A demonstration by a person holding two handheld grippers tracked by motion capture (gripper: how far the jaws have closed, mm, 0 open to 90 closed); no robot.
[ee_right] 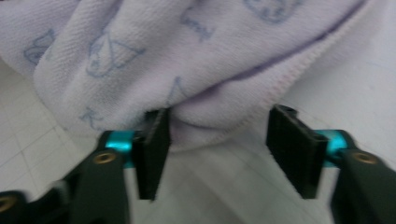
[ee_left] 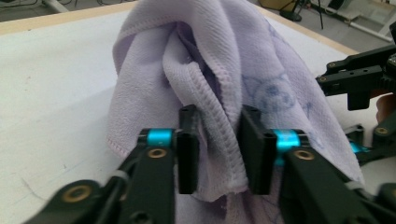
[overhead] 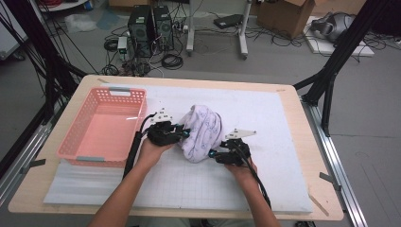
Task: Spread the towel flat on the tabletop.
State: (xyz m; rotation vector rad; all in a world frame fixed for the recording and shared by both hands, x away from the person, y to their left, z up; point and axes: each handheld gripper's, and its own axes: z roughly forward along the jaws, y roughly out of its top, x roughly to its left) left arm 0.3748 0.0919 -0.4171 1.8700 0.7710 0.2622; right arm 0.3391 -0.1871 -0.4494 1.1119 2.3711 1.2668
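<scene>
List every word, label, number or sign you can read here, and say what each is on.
None can be read.
The lilac towel bears pale blue drawings and a short line of lettering, too blurred to read.
The pink basket, the cardboard box and the computer towers show no legible marking.

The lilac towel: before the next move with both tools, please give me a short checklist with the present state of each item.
1. Left tool has the towel hem between its jaws: ok; the pads look pressed on the fold.
2. Right tool grips the towel: not ok; jaws apart, one pad touches the edge, the other stands free.
3. Towel lies flat: not ok; it is bunched in a heap.
4. Pink basket has room: ok; nothing shows inside it.
5. Cables away from the cloth: ok in the high view.
</scene>
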